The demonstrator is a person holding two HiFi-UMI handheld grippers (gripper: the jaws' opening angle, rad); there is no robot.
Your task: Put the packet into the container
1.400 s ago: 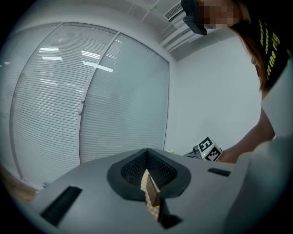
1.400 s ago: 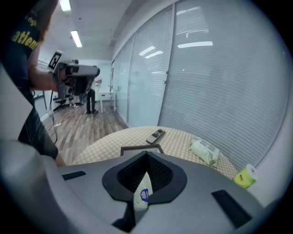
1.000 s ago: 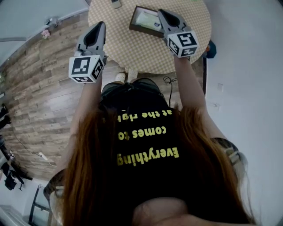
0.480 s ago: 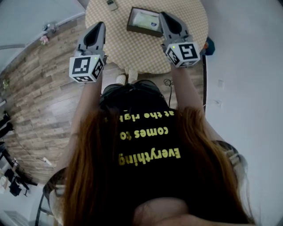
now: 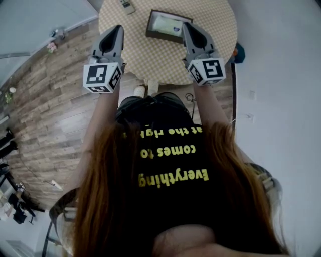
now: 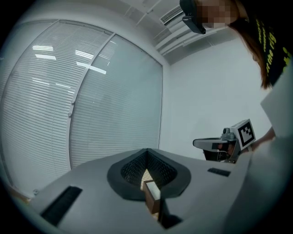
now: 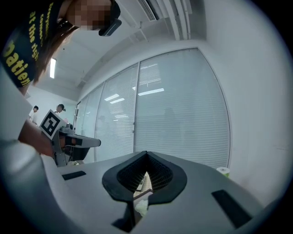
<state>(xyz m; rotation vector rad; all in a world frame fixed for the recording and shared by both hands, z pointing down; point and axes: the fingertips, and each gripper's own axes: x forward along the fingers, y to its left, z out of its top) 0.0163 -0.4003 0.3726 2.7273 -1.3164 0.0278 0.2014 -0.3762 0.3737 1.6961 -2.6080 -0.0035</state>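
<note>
Packet [image 5: 165, 24] lies inside the container [image 5: 152, 26], pale green, flat on the bottom as far as the head view shows. Container sits on the round table [image 5: 150, 62] toward its far edge, about mid-width. A small remote-like item [image 5: 128, 6] is at the far-left edge, apart from the container.

Left gripper [image 5: 116, 28]: jaws clenched together, nothing between them. It hangs over the table's left edge, near the container's left end but apart from it. Its own view shows the tips [image 6: 147, 151] meeting, with a brown container wall [image 6: 152, 194] visible below through the slot.

Right gripper [image 5: 186, 24]: jaws also pressed together and empty. Its tip is just beside or over the container's right end; height above it cannot be told. Its own view shows the jaws [image 7: 146, 154] meeting, with a bit of the pale packet [image 7: 141, 206] below.

Judgement: placement looks done, so the step is clearing away. To do it well, lift the right gripper straight up before drawing it back toward the near edge, so the tip doesn't catch the container's rim or drag the packet out. Keep the left gripper wide of the container's left wall.
</note>
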